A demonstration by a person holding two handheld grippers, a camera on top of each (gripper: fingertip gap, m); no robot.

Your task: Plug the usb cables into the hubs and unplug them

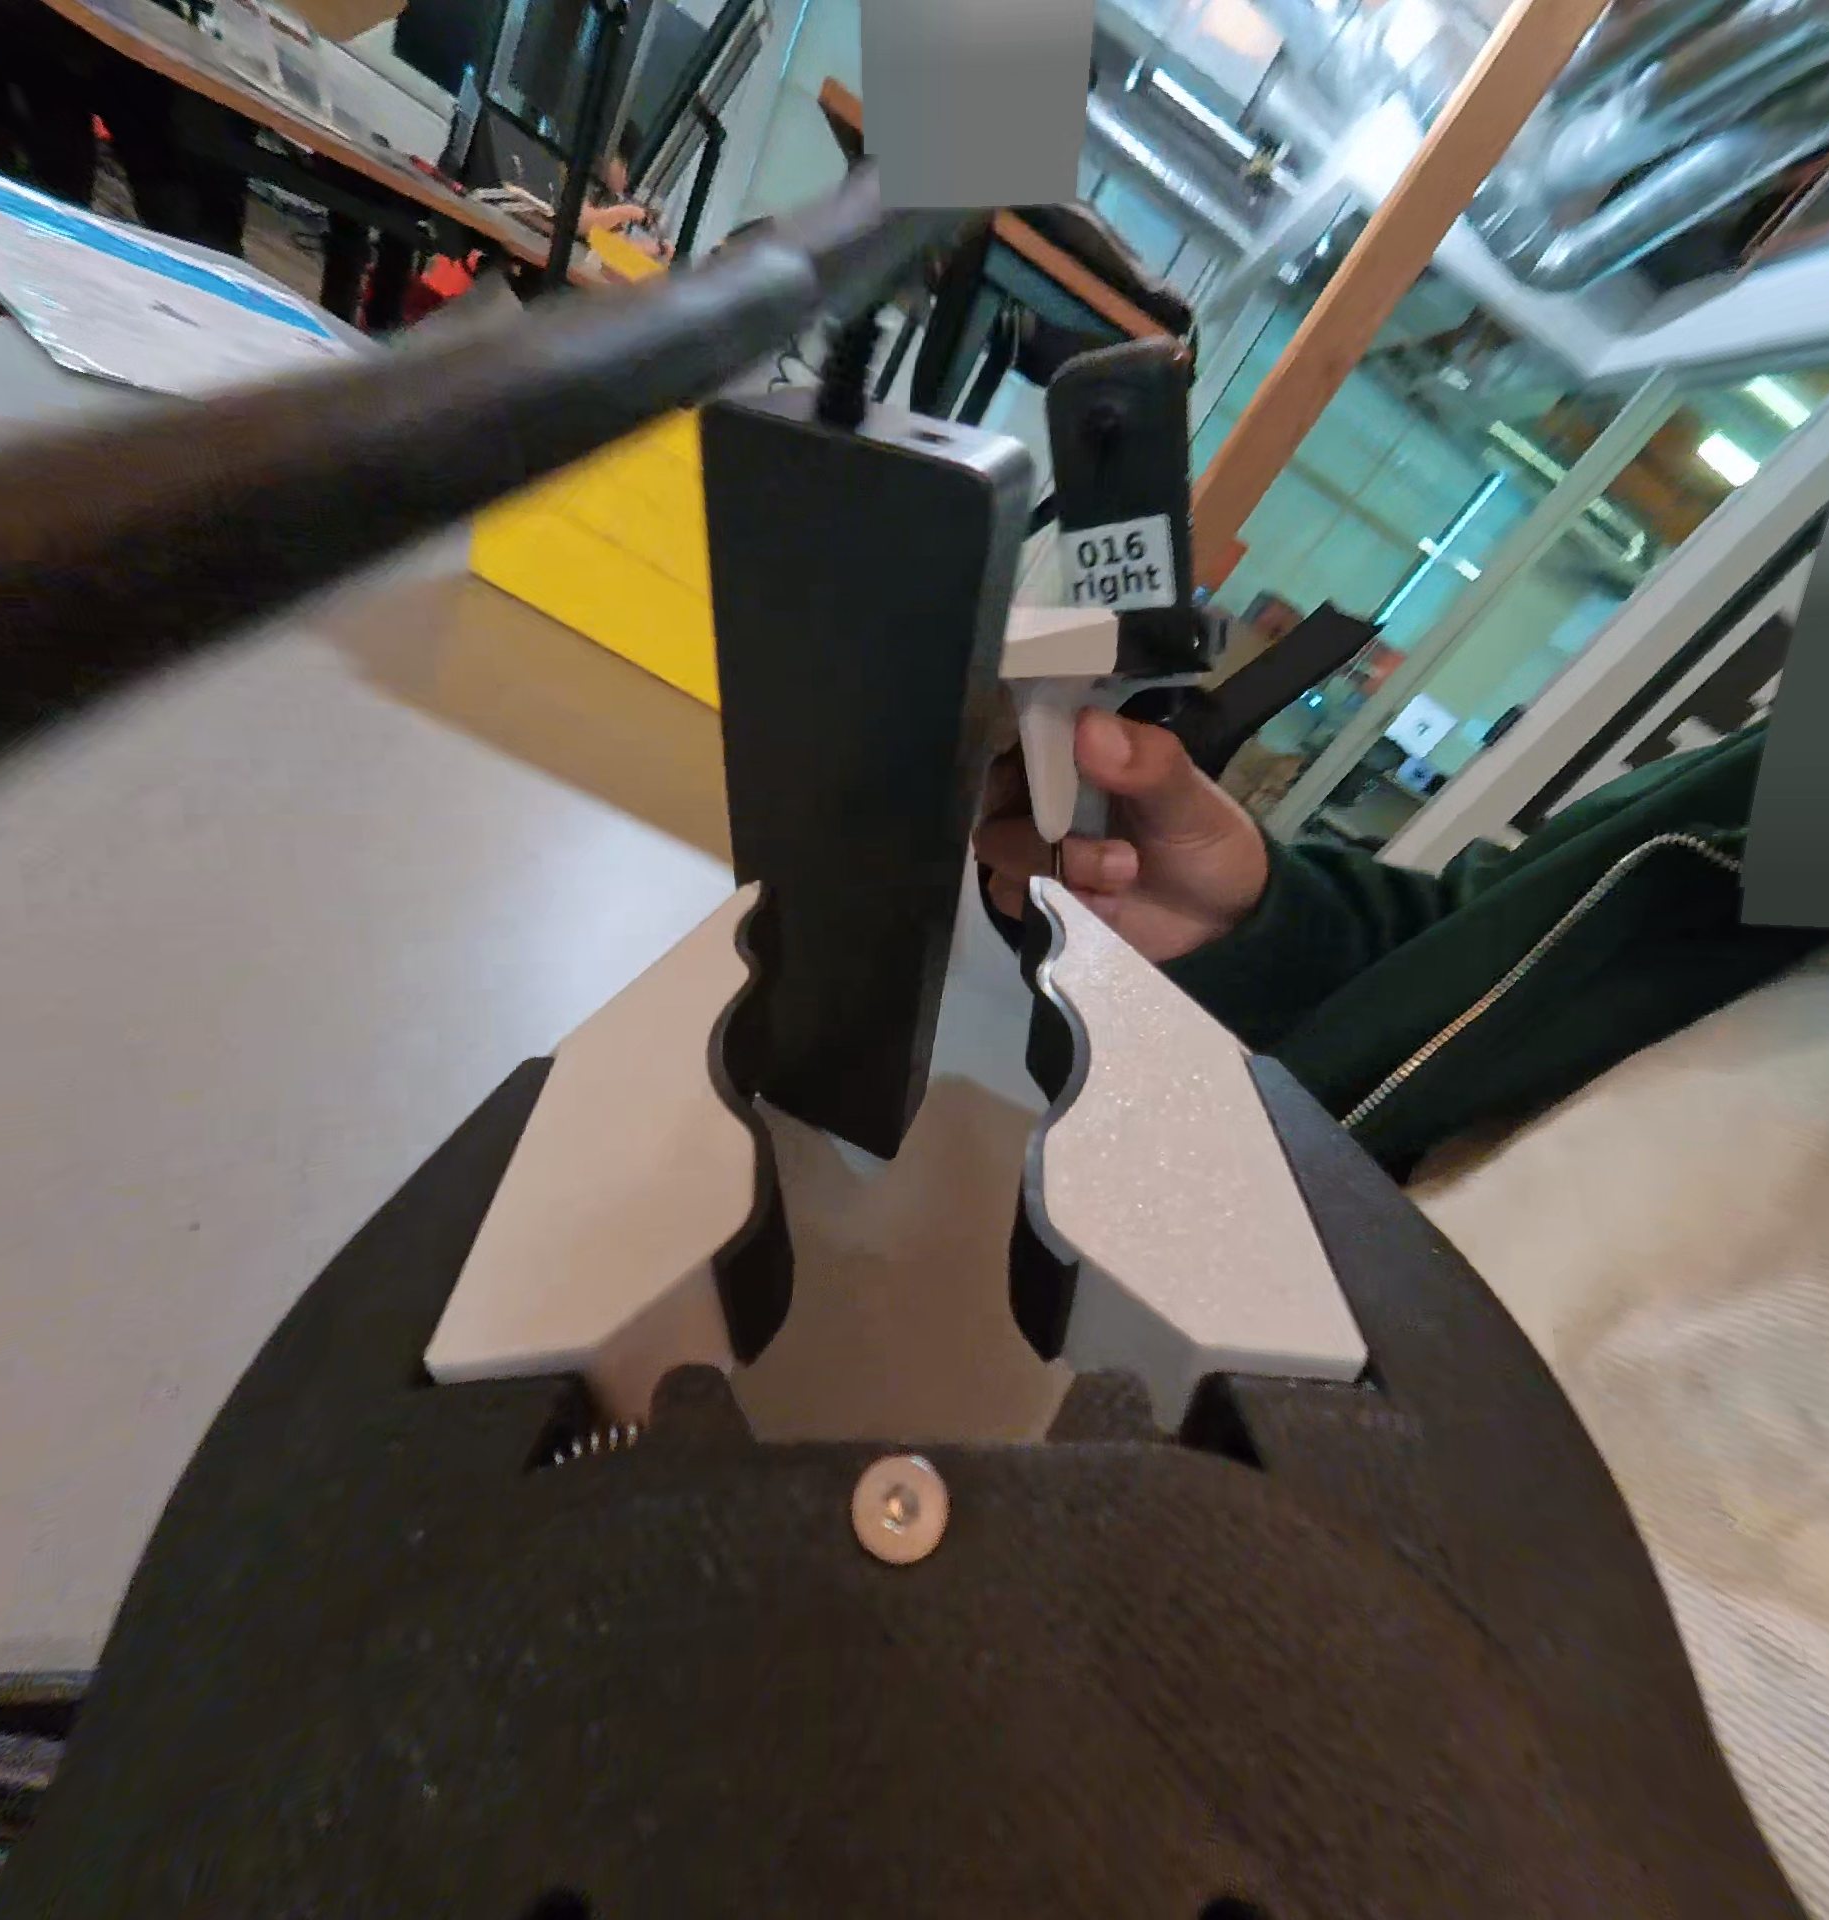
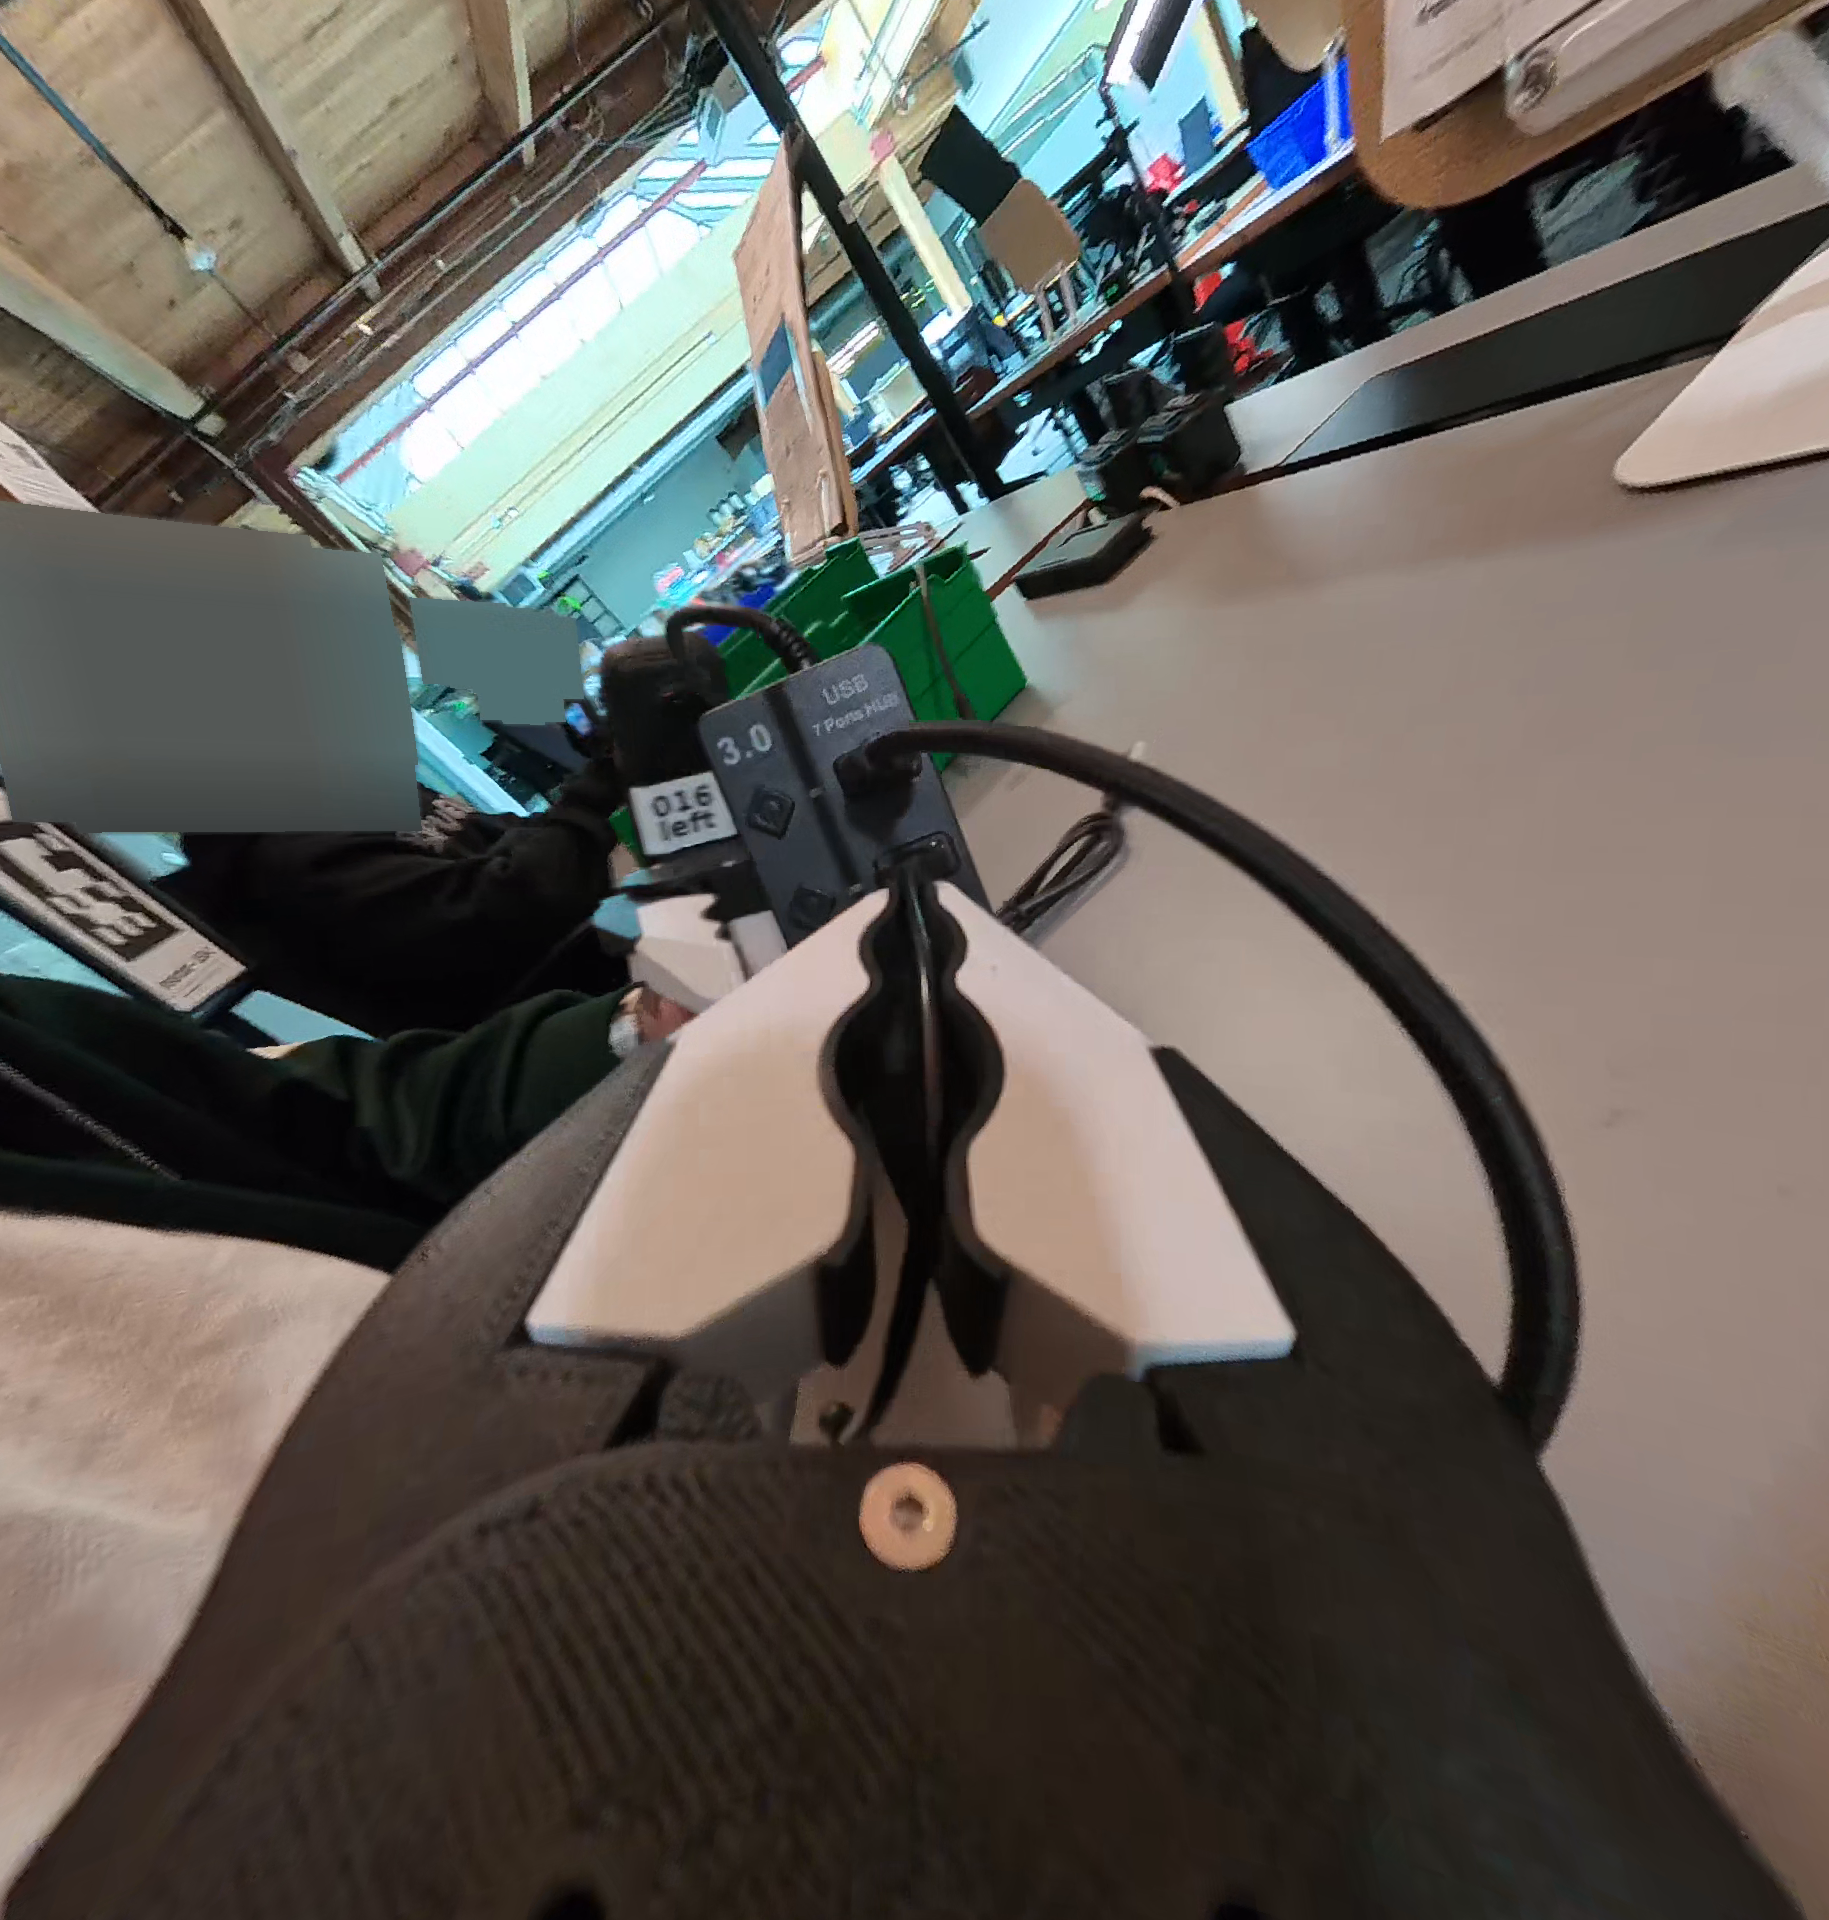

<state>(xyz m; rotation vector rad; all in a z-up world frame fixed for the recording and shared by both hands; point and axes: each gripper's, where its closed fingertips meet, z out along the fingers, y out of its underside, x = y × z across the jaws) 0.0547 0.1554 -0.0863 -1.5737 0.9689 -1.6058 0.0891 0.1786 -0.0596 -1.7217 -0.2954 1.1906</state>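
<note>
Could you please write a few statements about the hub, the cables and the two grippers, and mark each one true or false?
1. The slim black rectangular USB hub sits between the left gripper's jaws. True.
2. The right gripper is wide open. False: it is shut on a thin black cable.
3. No cable is plugged into the hub. False: a thick black looping cable is plugged in.
4. Green plastic bins stand behind the hub. True.

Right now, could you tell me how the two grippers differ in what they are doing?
The left gripper is spread wide around the hub; the right gripper is pinched shut on a thin cable at the hub's ports. The left touches the hub on one side only. Both have white fingers.
</note>
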